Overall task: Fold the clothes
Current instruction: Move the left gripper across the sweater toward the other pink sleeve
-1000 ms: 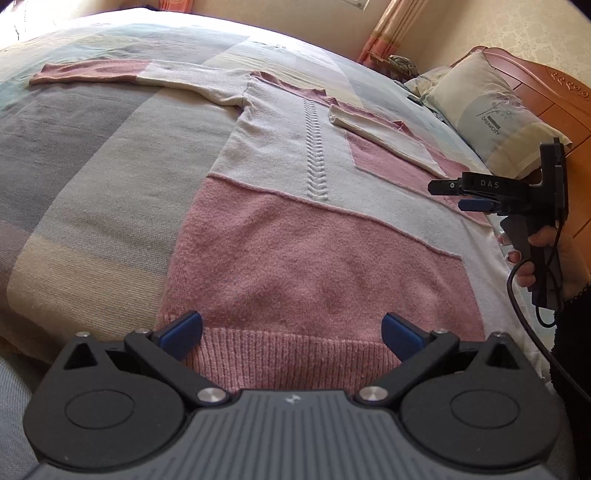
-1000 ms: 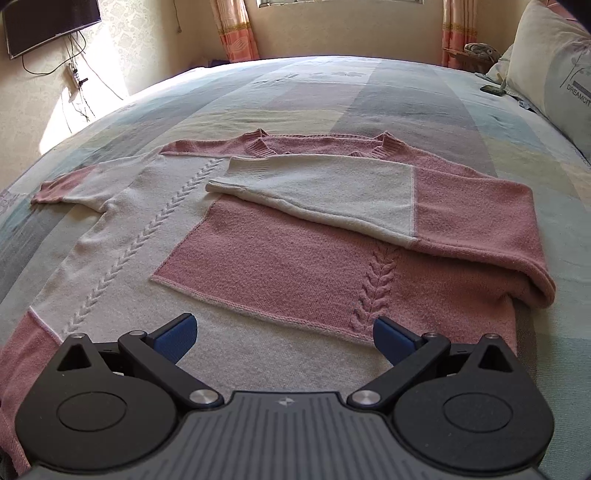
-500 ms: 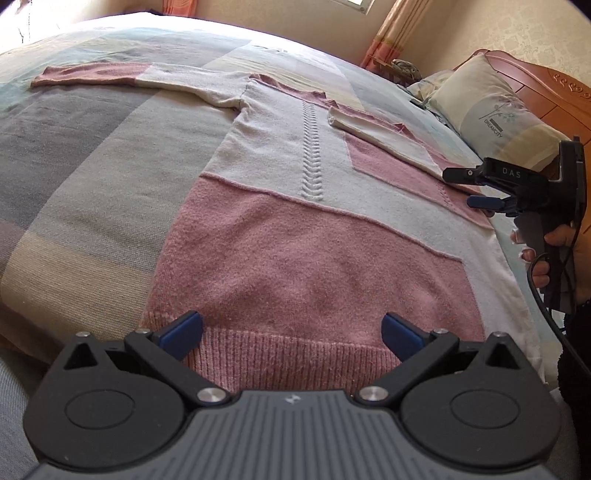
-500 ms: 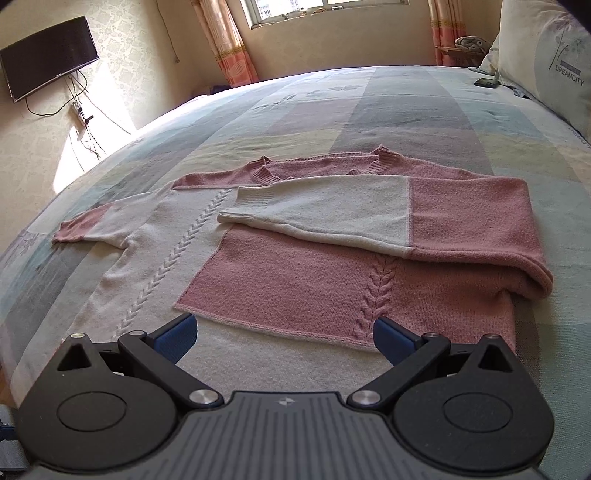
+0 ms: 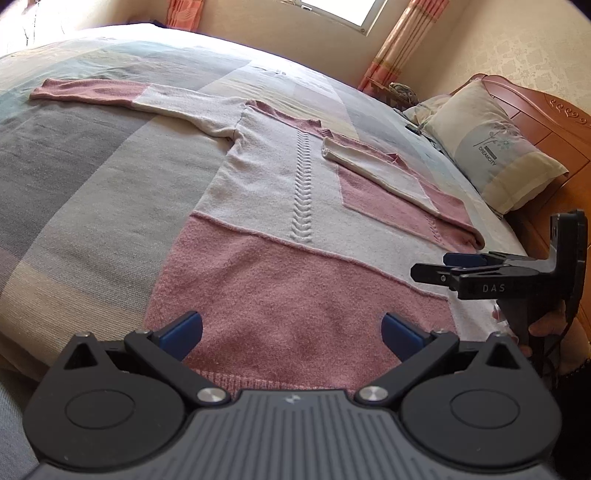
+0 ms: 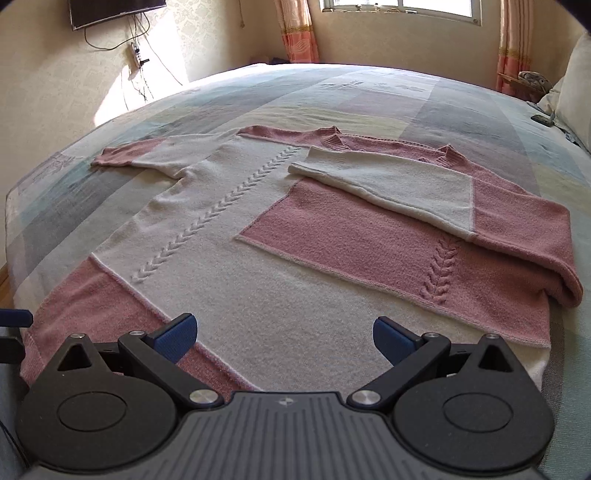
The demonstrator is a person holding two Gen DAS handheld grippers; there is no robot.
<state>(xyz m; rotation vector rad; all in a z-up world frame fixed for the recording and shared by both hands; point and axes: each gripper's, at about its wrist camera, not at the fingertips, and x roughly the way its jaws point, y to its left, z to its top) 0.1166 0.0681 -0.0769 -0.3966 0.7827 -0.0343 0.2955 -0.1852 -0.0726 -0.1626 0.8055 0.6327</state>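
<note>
A pink and cream knitted sweater point(image 5: 295, 229) point(image 6: 229, 266) lies flat on the bed. One sleeve point(image 6: 406, 188) is folded across its chest; the other sleeve point(image 5: 110, 92) stretches out to the left. My left gripper point(image 5: 291, 332) hovers open over the pink hem, holding nothing. My right gripper point(image 6: 284, 334) is open above the sweater's lower cream part, empty. In the left wrist view the right gripper point(image 5: 443, 269) appears at the right, held by a hand point(image 5: 546, 325), near the sweater's right side edge.
The bed point(image 5: 74, 184) carries a striped pastel cover. A pillow point(image 5: 491, 147) and a wooden headboard point(image 5: 546, 122) are at the right. A TV point(image 6: 110, 11) hangs on the far wall beside curtains point(image 6: 295, 33). A small dark object point(image 6: 541, 119) lies near the pillow.
Both grippers have pulled back and risen, so more of the sweater and room shows. The right gripper dropped lower toward the hem side in the left wrist view. The sweater has not moved.
</note>
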